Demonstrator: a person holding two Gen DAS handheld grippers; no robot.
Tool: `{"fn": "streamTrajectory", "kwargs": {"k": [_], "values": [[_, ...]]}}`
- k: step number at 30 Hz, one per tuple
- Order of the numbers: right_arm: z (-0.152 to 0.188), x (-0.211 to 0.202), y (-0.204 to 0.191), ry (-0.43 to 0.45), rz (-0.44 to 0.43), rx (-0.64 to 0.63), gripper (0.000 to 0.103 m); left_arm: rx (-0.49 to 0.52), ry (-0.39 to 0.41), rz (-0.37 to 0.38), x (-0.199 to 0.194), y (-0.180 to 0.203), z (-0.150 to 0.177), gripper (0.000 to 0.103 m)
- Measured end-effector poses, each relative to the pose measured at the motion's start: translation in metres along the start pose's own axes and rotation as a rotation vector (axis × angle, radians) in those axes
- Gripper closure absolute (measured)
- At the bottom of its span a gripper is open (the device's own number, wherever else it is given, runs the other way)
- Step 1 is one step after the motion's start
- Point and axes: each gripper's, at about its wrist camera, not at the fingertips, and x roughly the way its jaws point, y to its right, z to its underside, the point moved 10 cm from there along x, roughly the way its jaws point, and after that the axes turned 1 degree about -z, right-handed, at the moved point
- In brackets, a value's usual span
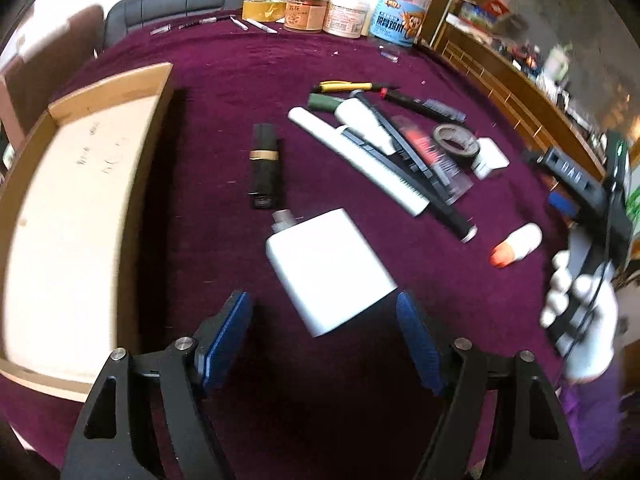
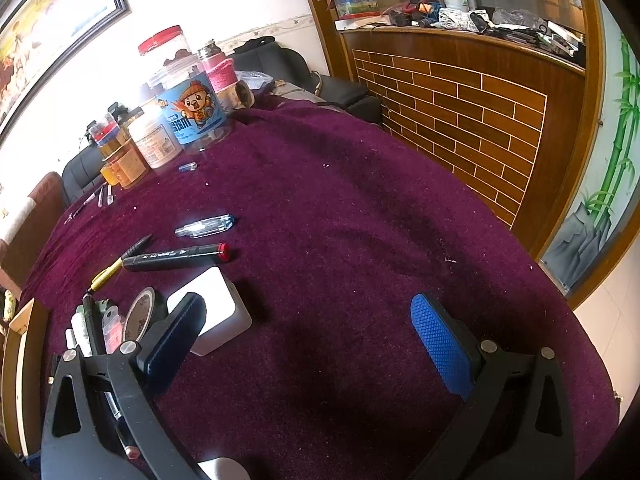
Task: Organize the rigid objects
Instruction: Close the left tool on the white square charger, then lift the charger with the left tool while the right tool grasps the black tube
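Bare purple tablecloth point(image 2: 360, 208) lies open toward the table's right edge. A heap of pens and markers point(image 1: 396, 148) (overlapping), a flat white rectangular charger point(image 1: 330, 270) and a shallow wooden tray point(image 1: 76, 220) crowd the left.

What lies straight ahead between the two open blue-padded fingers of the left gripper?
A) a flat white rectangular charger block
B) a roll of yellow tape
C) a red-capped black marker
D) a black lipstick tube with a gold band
A: in the left wrist view the flat white rectangular charger block lies on the purple tablecloth just ahead of the left gripper, whose fingers stand apart and touch nothing.
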Motion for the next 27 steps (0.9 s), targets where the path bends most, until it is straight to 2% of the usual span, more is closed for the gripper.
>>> {"fn": "streamTrajectory", "kwargs": {"k": [3, 4, 8, 9, 10, 12, 13, 15, 16, 18, 20, 22, 23, 24, 27], "values": [[0.000, 0.000, 0.000, -0.001, 0.002, -0.001, 0.000, -0.023, -0.038, -0.028, 0.014, 0.006, 0.000, 0.030], [0.000, 0.000, 0.001, 0.000, 0.003, 0.000, 0.000, -0.015, -0.015, -0.068, 0.014, 0.007, -0.003, 0.030], [0.000, 0.000, 0.001, 0.000, 0.002, 0.001, 0.000, 0.009, -0.014, -0.121, 0.015, 0.004, -0.001, 0.030], [0.000, 0.000, 0.001, -0.001, 0.001, 0.001, 0.000, 0.017, -0.008, -0.158, 0.013, -0.002, 0.000, 0.030], [0.000, 0.000, 0.001, -0.002, 0.000, 0.001, 0.000, 0.023, -0.002, -0.179, 0.012, -0.010, 0.002, 0.031], [0.000, 0.000, 0.000, -0.004, -0.001, 0.001, 0.000, 0.023, 0.014, -0.188, 0.008, -0.018, 0.003, 0.050], [0.000, 0.000, 0.000, -0.005, 0.000, 0.001, 0.000, 0.015, 0.012, -0.201, 0.006, -0.023, 0.003, 0.054], [0.000, 0.001, 0.000, -0.007, 0.003, 0.000, 0.000, -0.009, -0.001, -0.196, 0.007, -0.026, -0.001, 0.054], [0.000, 0.001, 0.001, -0.006, 0.005, 0.002, 0.000, -0.010, -0.007, -0.206, 0.010, -0.025, -0.005, 0.052], [0.000, 0.001, 0.000, -0.020, -0.023, 0.006, 0.000, 0.018, -0.010, -0.217, 0.018, -0.021, -0.011, 0.027], [0.001, 0.000, 0.001, -0.044, -0.060, 0.026, 0.000, 0.049, 0.013, -0.230, 0.026, -0.016, -0.017, 0.022], [0.003, -0.005, 0.001, -0.071, -0.096, 0.042, 0.000, 0.051, 0.065, -0.222, 0.024, -0.018, -0.022, 0.045], [0.004, -0.007, 0.000, -0.083, -0.111, 0.040, 0.000, 0.044, 0.082, -0.223, 0.020, -0.022, -0.023, 0.063], [0.007, -0.010, -0.004, -0.101, -0.132, 0.027, 0.000, 0.017, 0.076, -0.159, 0.016, -0.024, -0.021, 0.063], [0.016, -0.022, -0.028, -0.142, -0.173, -0.064, 0.000, -0.063, 0.072, -0.036, 0.006, -0.036, -0.016, 0.063]]}}
